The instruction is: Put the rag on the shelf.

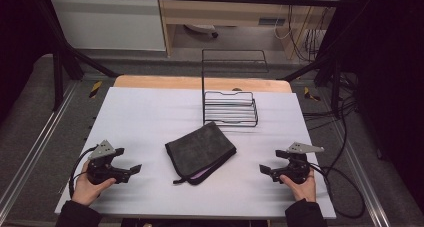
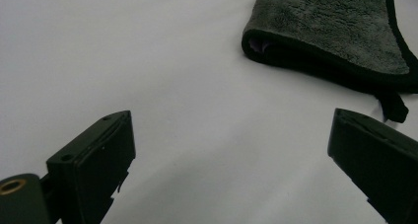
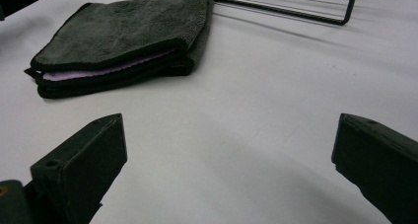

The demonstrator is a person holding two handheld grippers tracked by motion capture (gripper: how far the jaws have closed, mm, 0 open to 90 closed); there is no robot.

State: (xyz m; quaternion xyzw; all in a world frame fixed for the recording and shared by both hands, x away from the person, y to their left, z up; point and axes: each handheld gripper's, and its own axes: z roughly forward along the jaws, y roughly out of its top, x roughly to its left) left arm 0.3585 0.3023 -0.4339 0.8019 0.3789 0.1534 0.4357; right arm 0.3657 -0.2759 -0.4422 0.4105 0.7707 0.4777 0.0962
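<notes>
A folded dark grey cloth (image 1: 200, 152) with a black hem and a lilac inner face lies in the middle of the white table (image 1: 150, 117). My left gripper (image 1: 129, 170) rests at the front left, held by a hand, jaws open and pointing right toward the cloth (image 2: 330, 29). At the front right my right gripper (image 1: 266, 170) is held the same way, open, facing left at the cloth (image 3: 123, 41). Nothing sits between either pair of jaws. Both grippers stand well apart from the cloth.
A black wire rack (image 1: 231, 107) with a tall upright frame stands just behind the cloth; its base (image 3: 296, 7) shows in the right gripper view. Cables (image 1: 345, 187) trail off the table's right side. Metal rails (image 1: 30, 152) flank the table.
</notes>
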